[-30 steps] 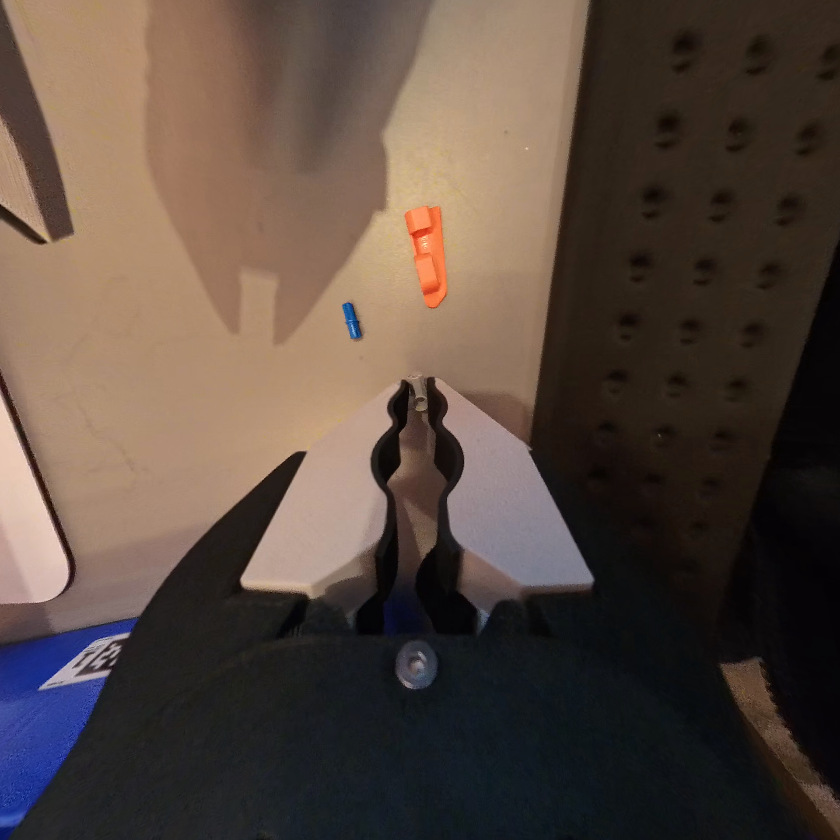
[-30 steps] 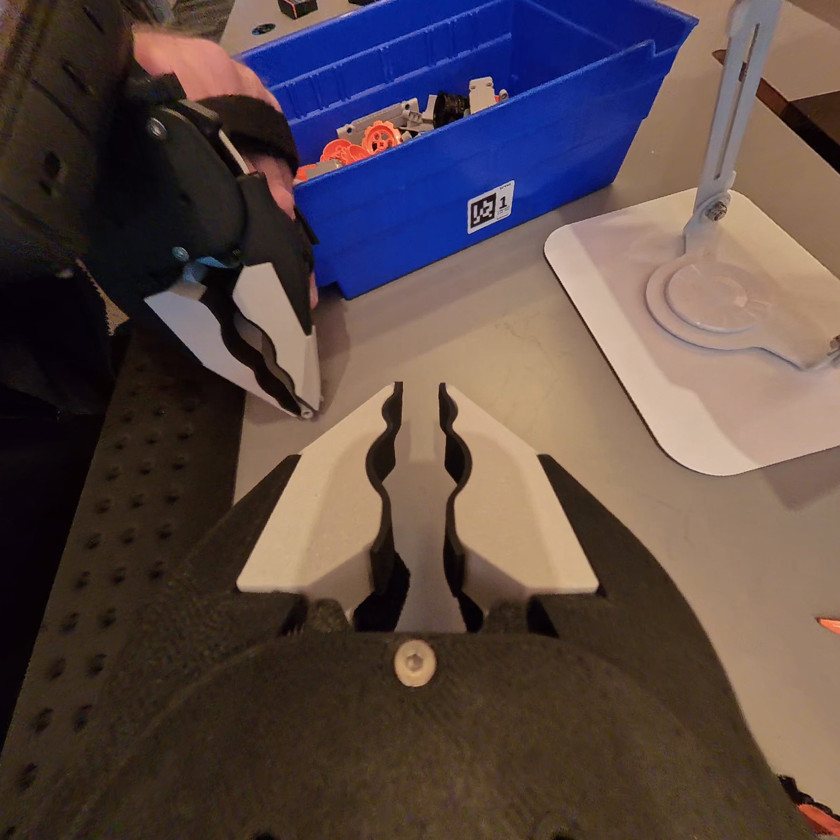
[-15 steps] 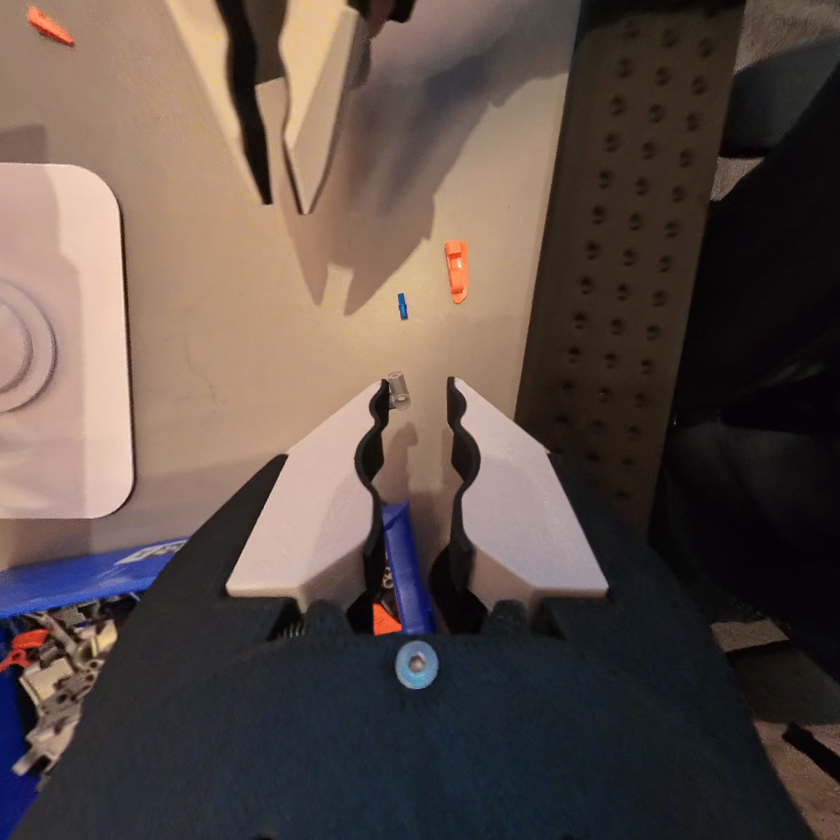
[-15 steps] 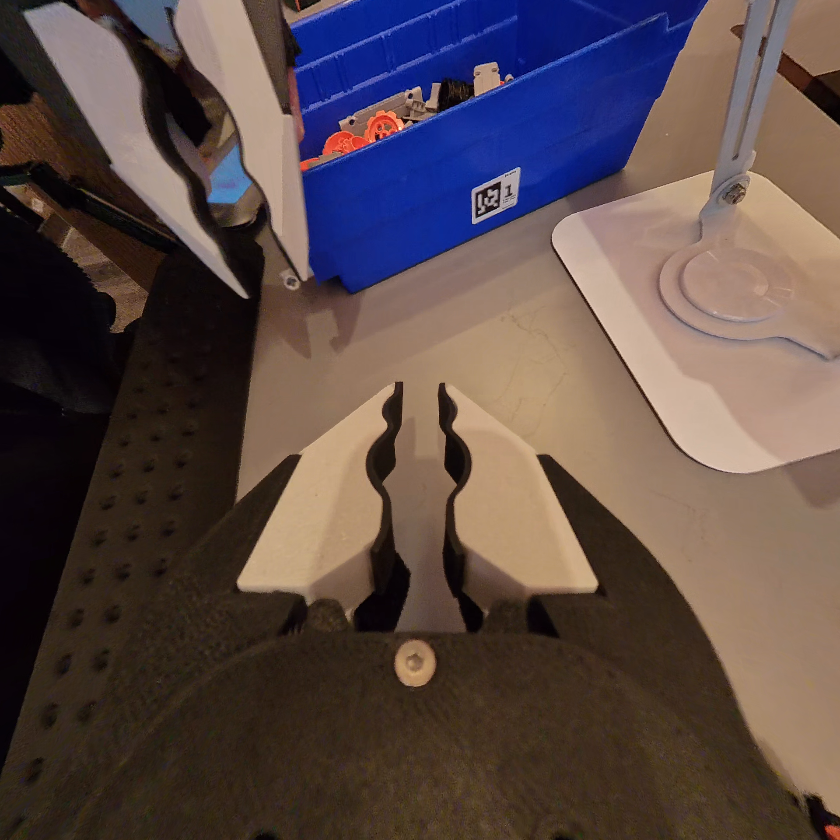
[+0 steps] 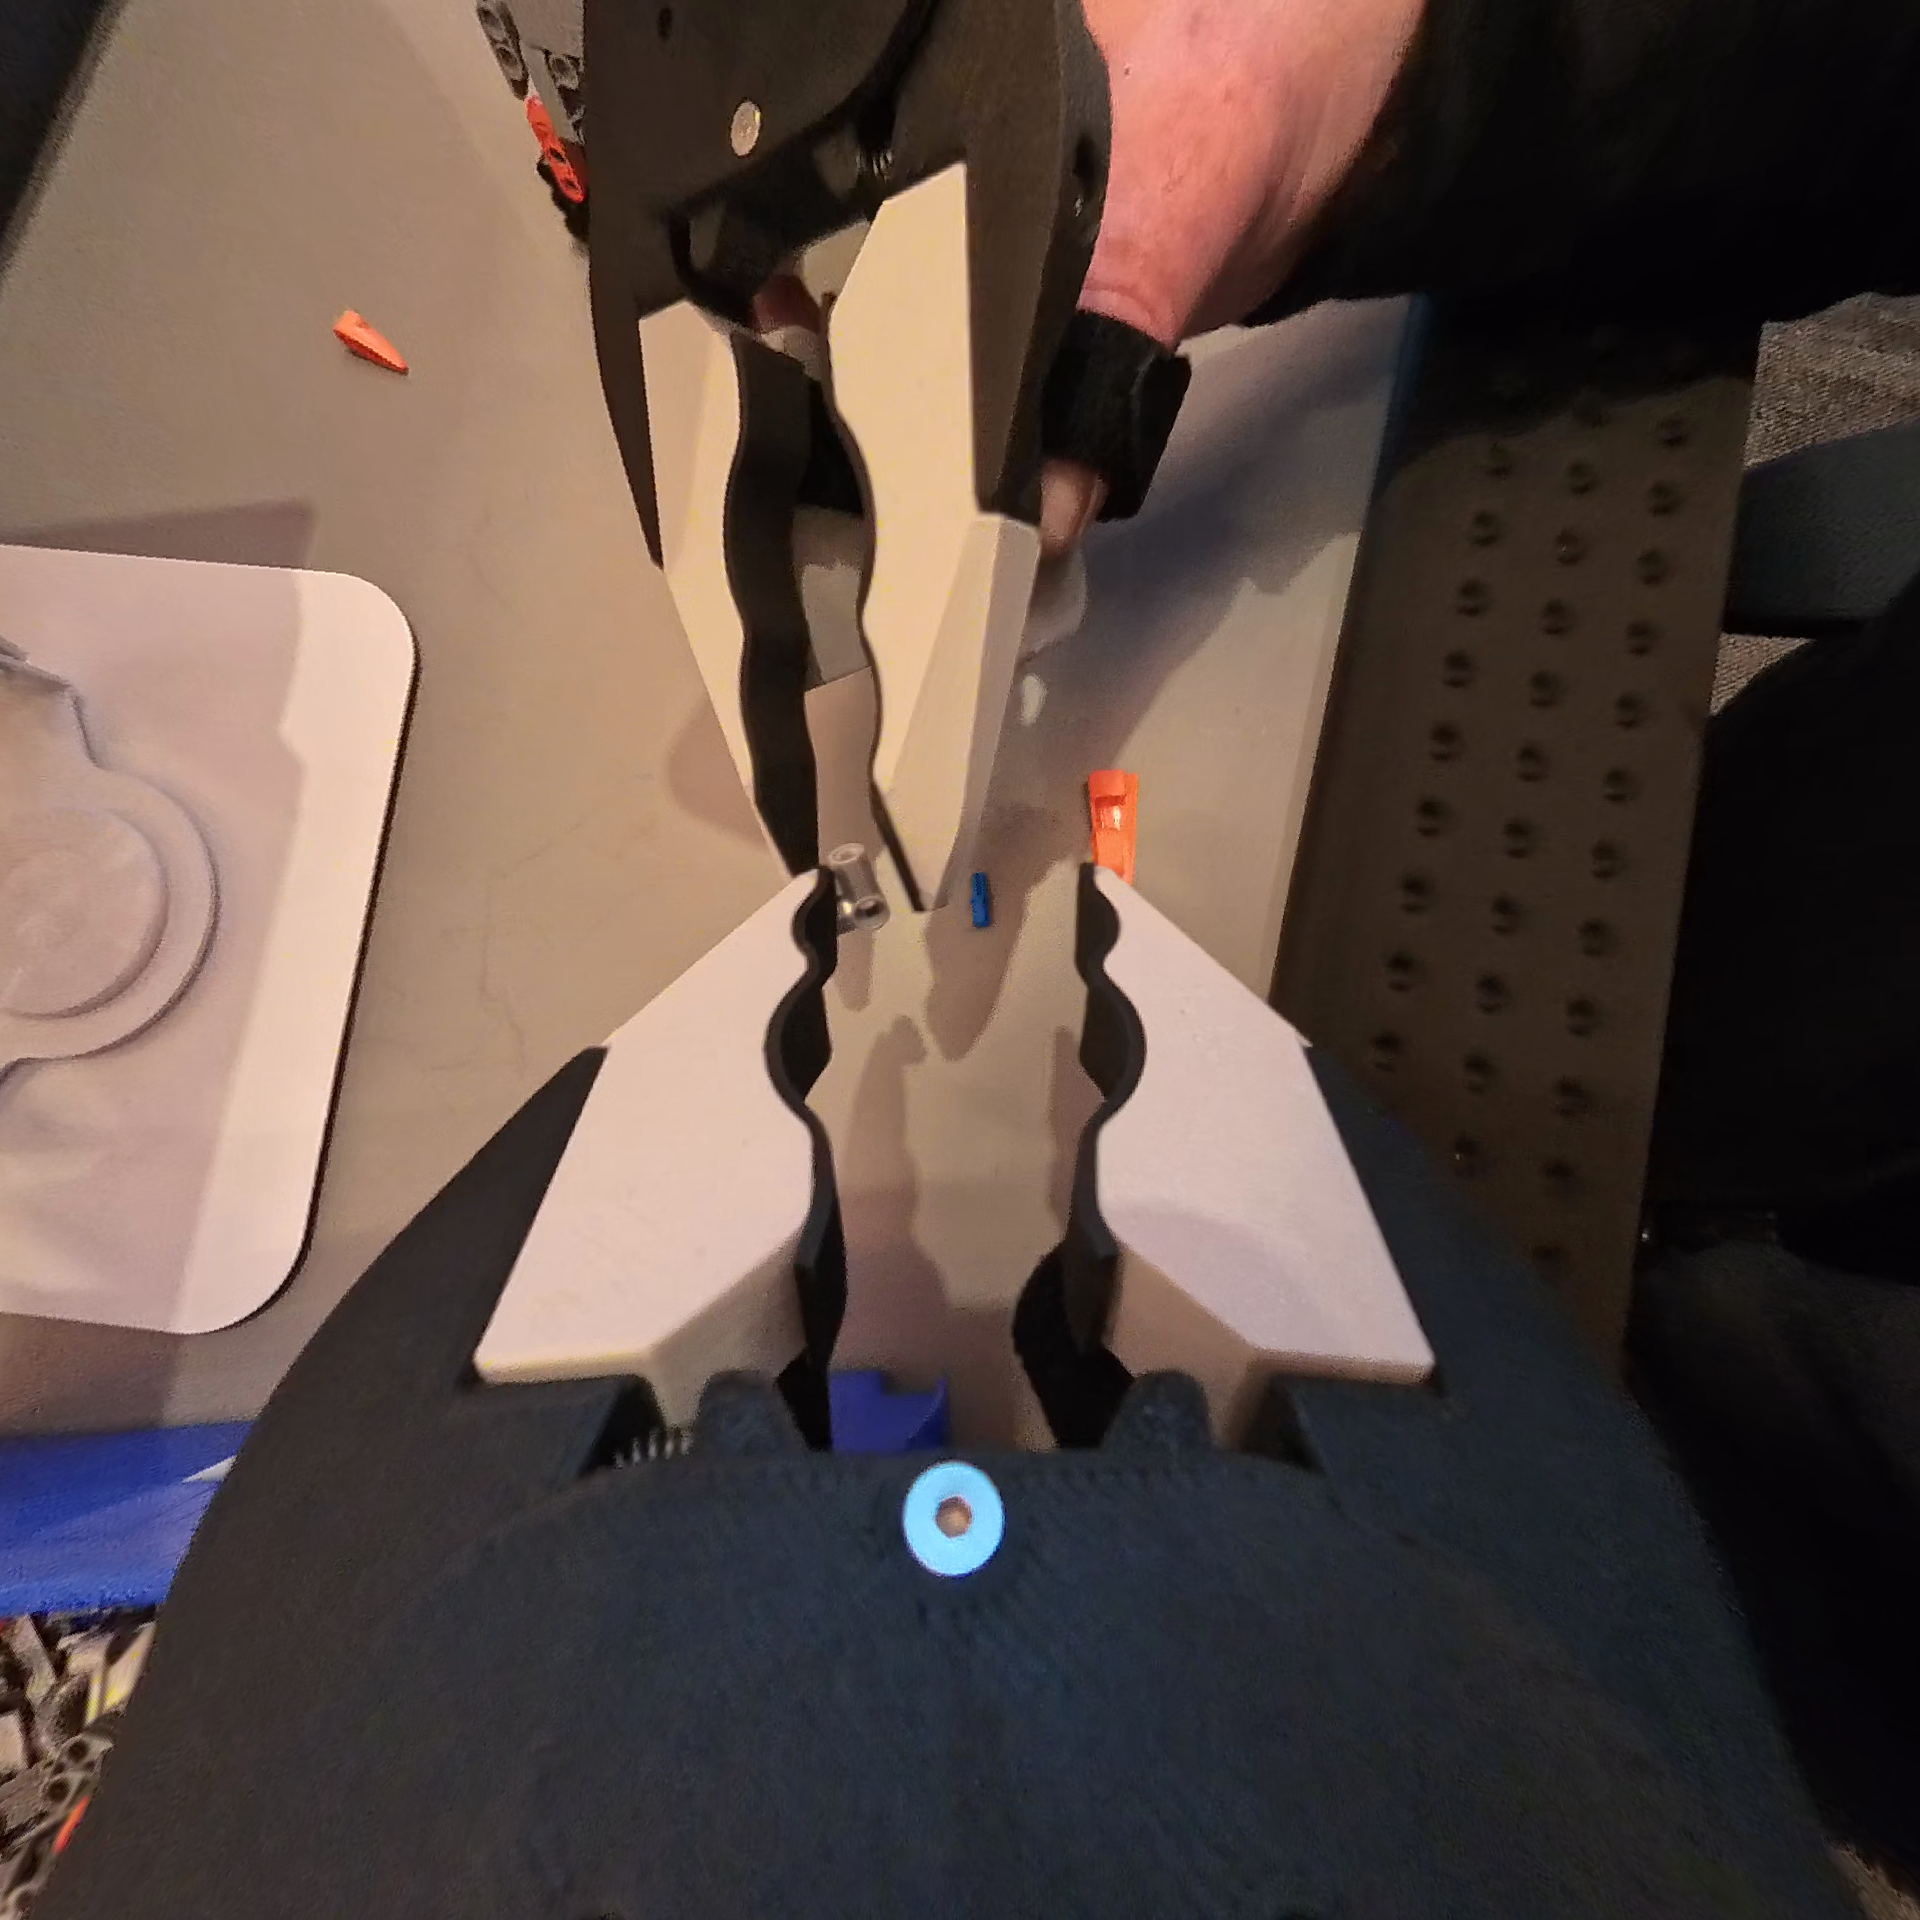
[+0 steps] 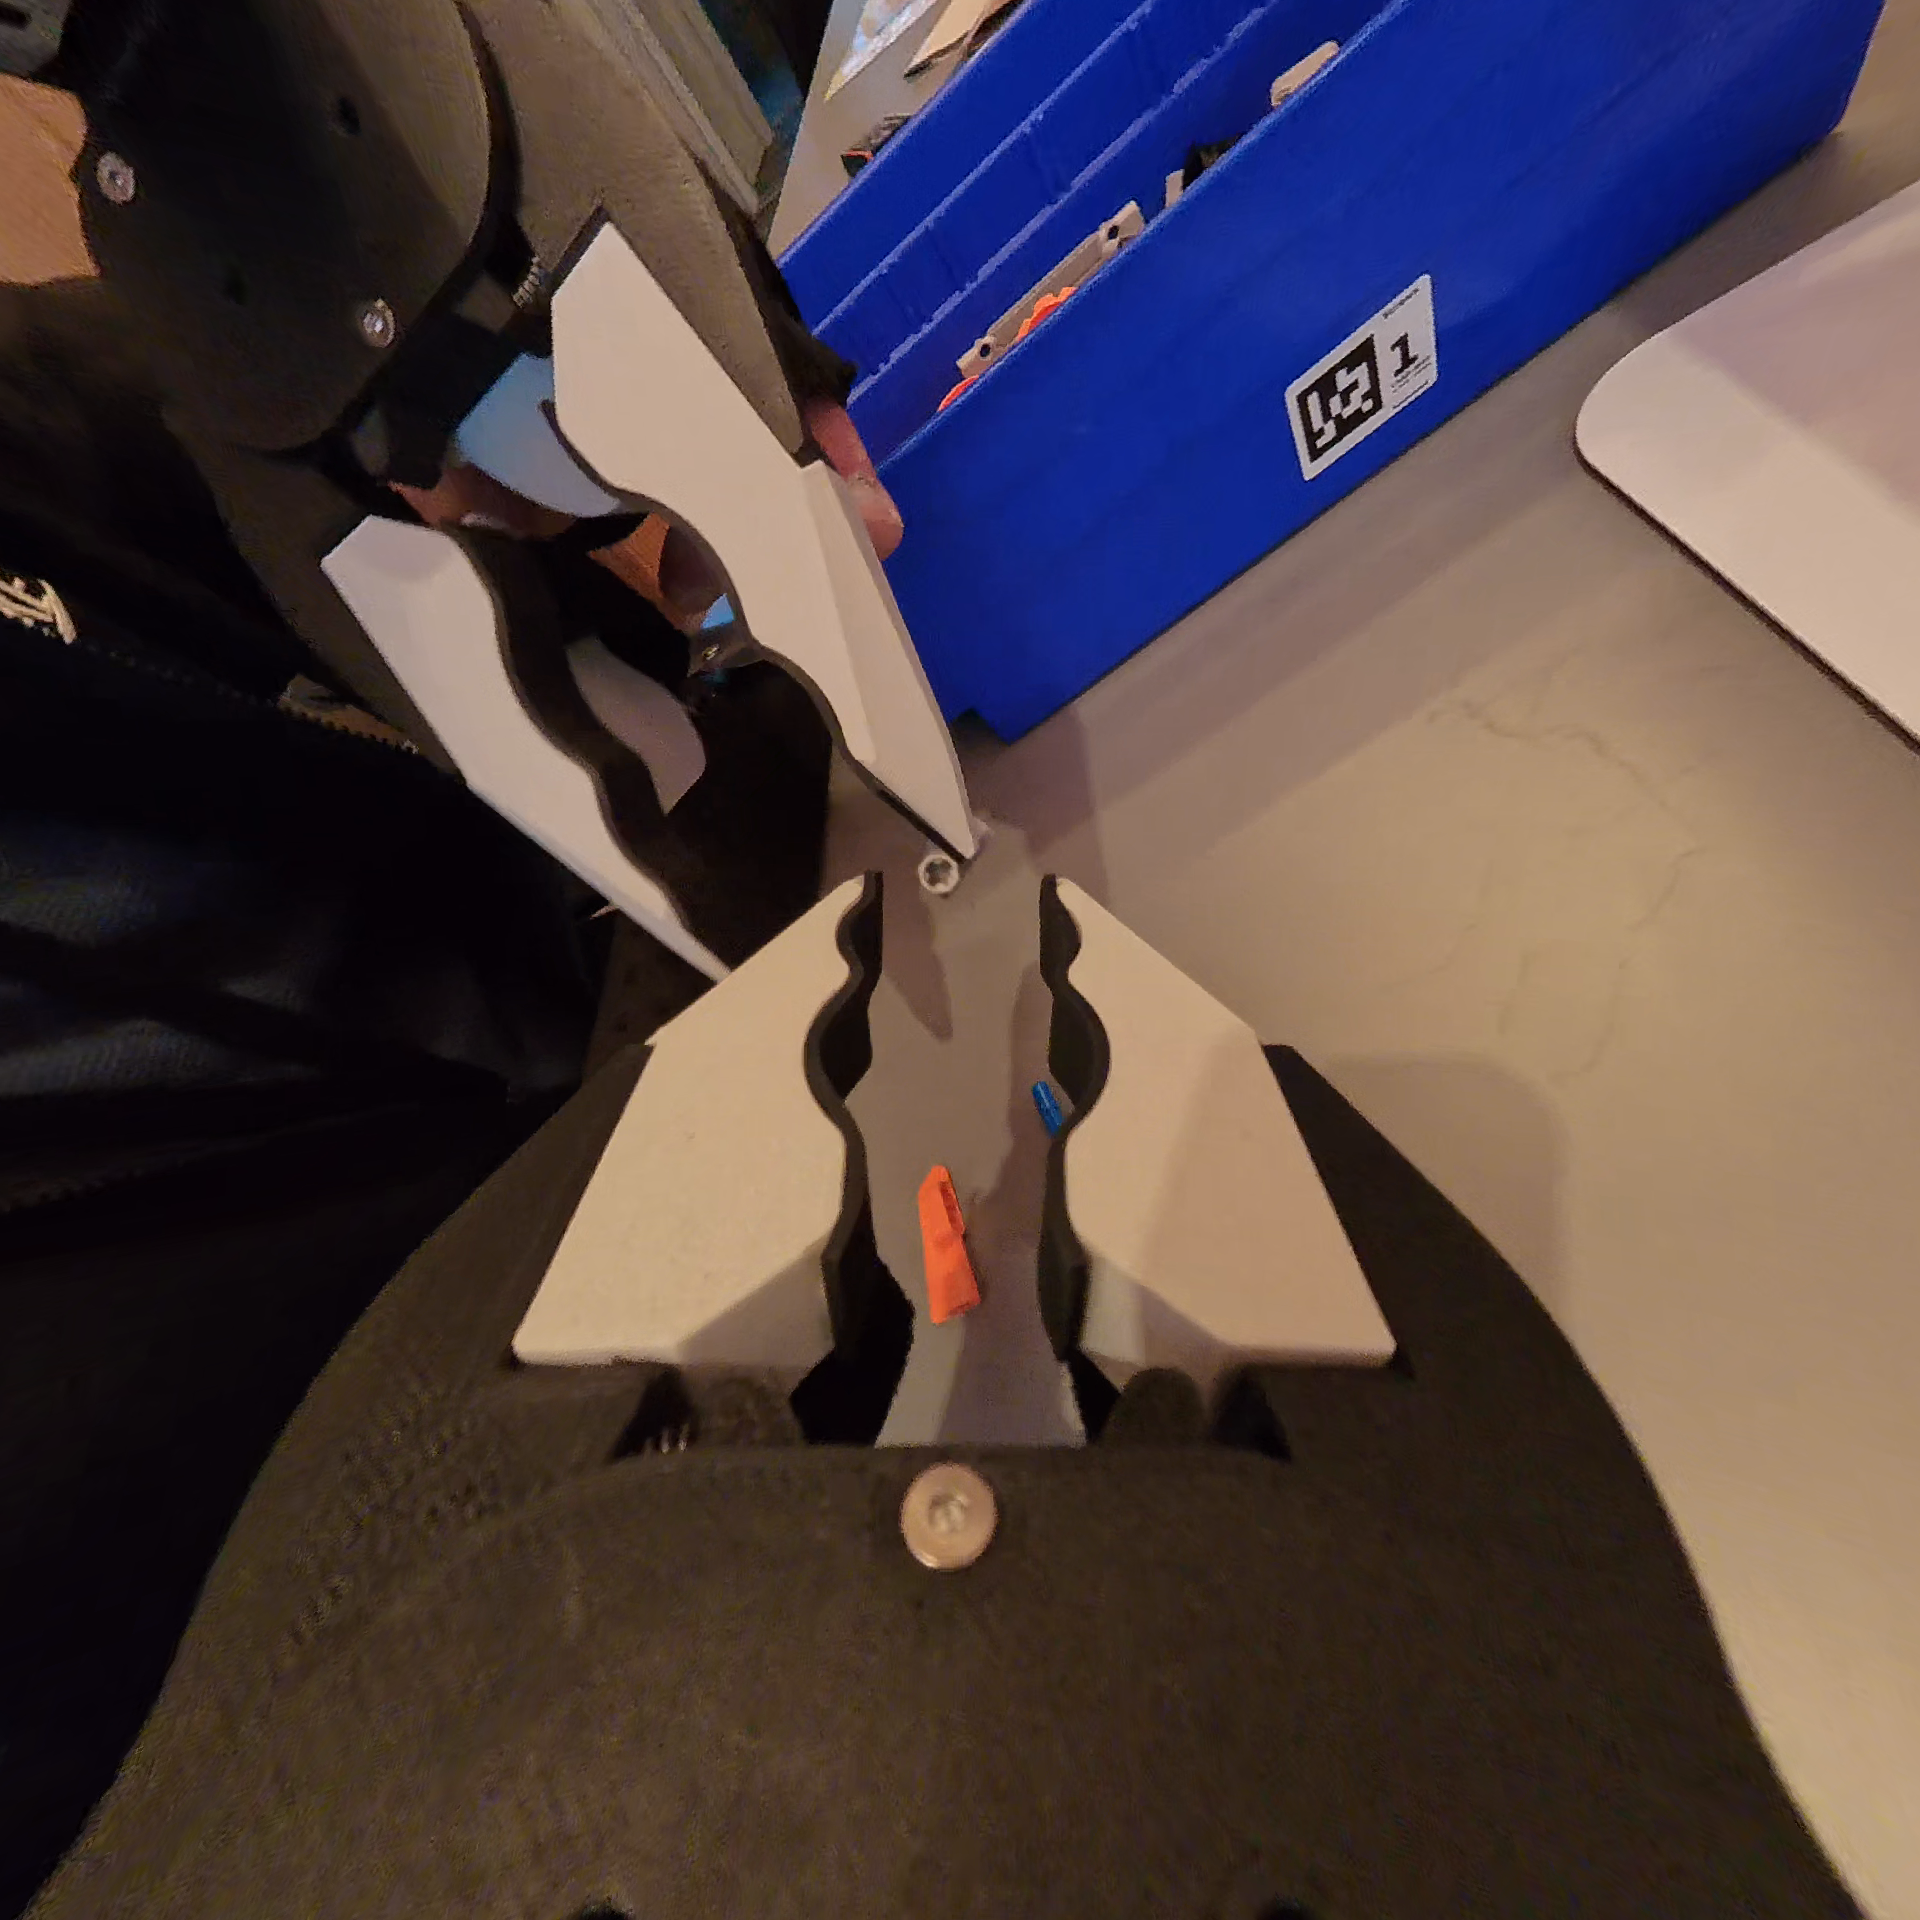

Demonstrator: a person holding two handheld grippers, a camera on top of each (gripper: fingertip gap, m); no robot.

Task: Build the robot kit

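My left gripper (image 5: 954,883) is open, its jaws wide apart above the grey table. A small grey bush (image 5: 857,896) sits right at its left fingertip; I cannot tell whether it clings to the tip or lies on the table. My right gripper (image 6: 956,883) is open and empty, tip to tip with the left gripper (image 6: 847,904), and the grey bush (image 6: 938,871) lies just ahead of its fingertips. A blue pin (image 5: 979,900) and an orange piece (image 5: 1112,831) lie on the table nearby. Both show between the right gripper's fingers: the blue pin (image 6: 1044,1107) and the orange piece (image 6: 945,1247).
A blue bin (image 6: 1143,520) of small parts stands close behind the left gripper. A white base plate (image 5: 208,935) lies to one side. A black perforated mat (image 5: 1507,831) runs along the table edge. An orange shard (image 5: 369,341) and loose parts (image 5: 551,135) lie farther off. My left and right fingertips are right by each other. My left gripper's tips are some 9 centimeters from the orange piece (image 5: 1112,831).
My left gripper was shut on the grey bush, then opened wide. My right gripper moved in over the orange piece and blue pin, met the left tip to tip, and opened wider.
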